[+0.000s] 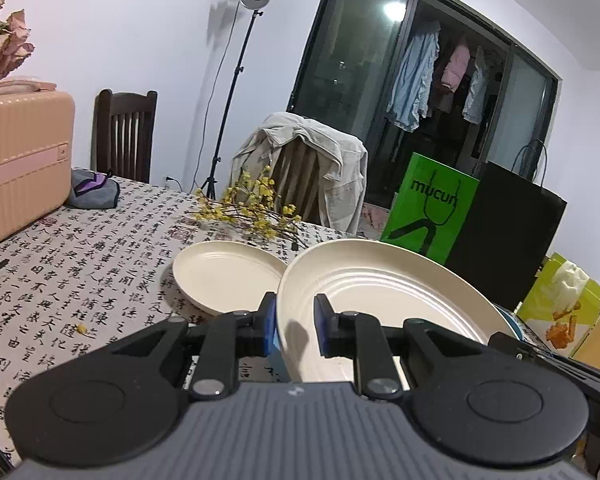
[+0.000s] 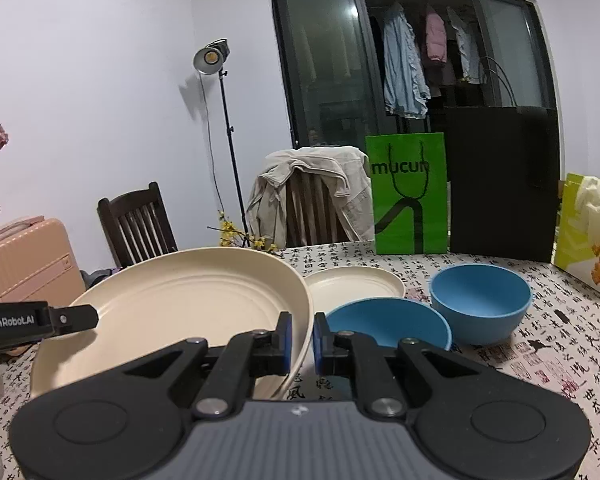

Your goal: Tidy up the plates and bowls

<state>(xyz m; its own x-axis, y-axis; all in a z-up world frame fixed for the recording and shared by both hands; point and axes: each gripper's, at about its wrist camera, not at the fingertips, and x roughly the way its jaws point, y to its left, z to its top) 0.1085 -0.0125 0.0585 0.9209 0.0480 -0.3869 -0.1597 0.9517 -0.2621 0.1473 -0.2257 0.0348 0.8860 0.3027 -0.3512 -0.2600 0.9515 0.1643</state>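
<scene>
A large cream plate (image 1: 384, 300) is held tilted above the table, gripped from both sides. My left gripper (image 1: 296, 326) is shut on its left rim. My right gripper (image 2: 302, 344) is shut on its right rim; the plate (image 2: 188, 308) fills the left of the right wrist view. A second cream plate (image 1: 224, 274) lies flat on the table behind it, also seen in the right wrist view (image 2: 354, 286). Two blue bowls stand at the right: a near one (image 2: 384, 322) and a farther one (image 2: 480, 300). The left gripper's finger (image 2: 76, 318) shows at the plate's far rim.
A pink suitcase (image 1: 20, 152) sits at the table's left. Yellow flower sprigs (image 1: 252, 208) lie at the back. A green bag (image 2: 408, 194), a black bag (image 2: 504, 184) and a yellow bag (image 2: 588, 232) stand along the far right edge. Chairs stand behind the table.
</scene>
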